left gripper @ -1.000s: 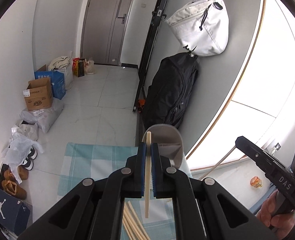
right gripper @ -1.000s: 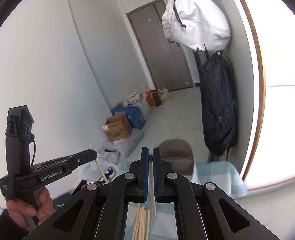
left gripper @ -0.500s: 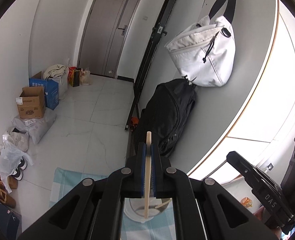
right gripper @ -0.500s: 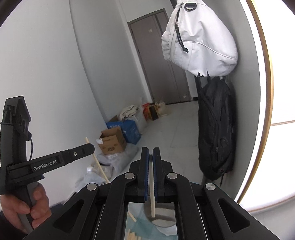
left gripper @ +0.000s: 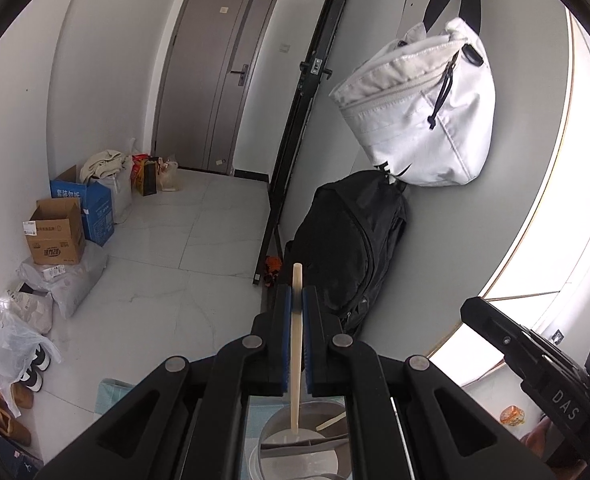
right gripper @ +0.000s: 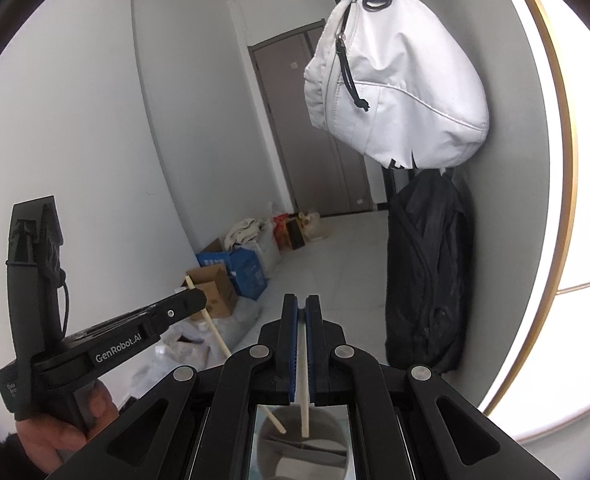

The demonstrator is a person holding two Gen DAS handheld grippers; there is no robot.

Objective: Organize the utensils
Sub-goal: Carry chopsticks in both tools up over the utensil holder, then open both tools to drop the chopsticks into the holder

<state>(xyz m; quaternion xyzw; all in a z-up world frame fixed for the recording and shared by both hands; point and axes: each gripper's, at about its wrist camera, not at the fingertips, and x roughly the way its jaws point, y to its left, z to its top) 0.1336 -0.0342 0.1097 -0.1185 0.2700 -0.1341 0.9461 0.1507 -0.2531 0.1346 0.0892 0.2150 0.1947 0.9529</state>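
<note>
A pale tiled floor (left gripper: 199, 248) runs to a grey door (left gripper: 219, 76), with a white fabric bag (left gripper: 419, 108) hanging above a black backpack (left gripper: 347, 248). The left gripper (left gripper: 293, 300) pinches one pale wooden chopstick (left gripper: 296, 344); the right gripper (right gripper: 301, 312) pinches another chopstick (right gripper: 304, 392). Both tips hang over the grey round holder (left gripper: 295, 452).

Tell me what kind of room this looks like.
Probably a home entryway: a grey front door, shoes and cardboard boxes along the wall, and a white bag hanging above a black backpack.
</note>
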